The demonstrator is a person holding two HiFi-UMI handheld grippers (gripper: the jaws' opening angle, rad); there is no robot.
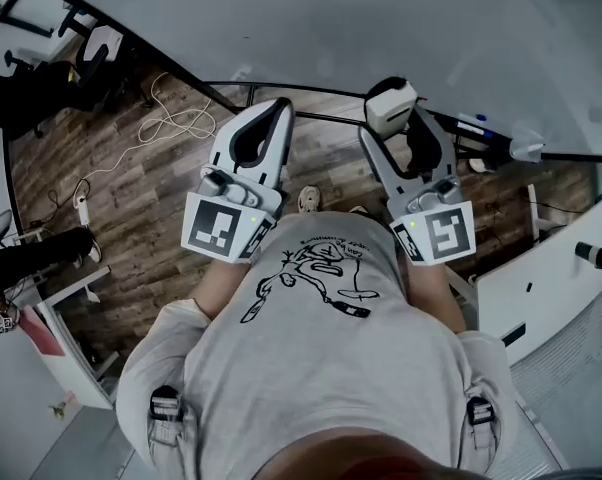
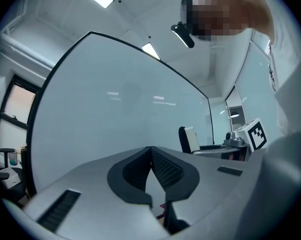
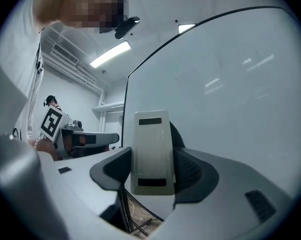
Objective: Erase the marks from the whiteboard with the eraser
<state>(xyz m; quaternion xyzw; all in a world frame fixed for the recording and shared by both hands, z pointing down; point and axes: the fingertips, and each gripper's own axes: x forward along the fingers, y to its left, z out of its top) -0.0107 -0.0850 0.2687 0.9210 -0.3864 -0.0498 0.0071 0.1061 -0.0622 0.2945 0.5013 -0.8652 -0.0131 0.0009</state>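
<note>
- The right gripper (image 1: pixel 395 118) has its jaws clamped on the eraser (image 3: pixel 151 151), which stands upright between them. It's close in front of the whiteboard (image 3: pixel 230 84), but I can't tell whether it's touching.
- The left gripper (image 2: pixel 151 156) has its jaws pinched together at the tips with nothing in them. It's also held up in front of the whiteboard, to the left of the eraser.
- Honestly, I can't spot a single mark on the stretch of whiteboard that either gripper view shows (glare streaks from the ceiling lights, sure, but no ink). So I'd say step one is finding what's left to wipe.
- For the wipe itself, I'd press the eraser's wiping face flat against the whiteboard rather than leading with a corner.
- I'd also use overlapping passes and keep the squeeze firm so the eraser doesn't twist in the jaws.
- The left gripper should stay off the whiteboard so it isn't in the way.
</note>
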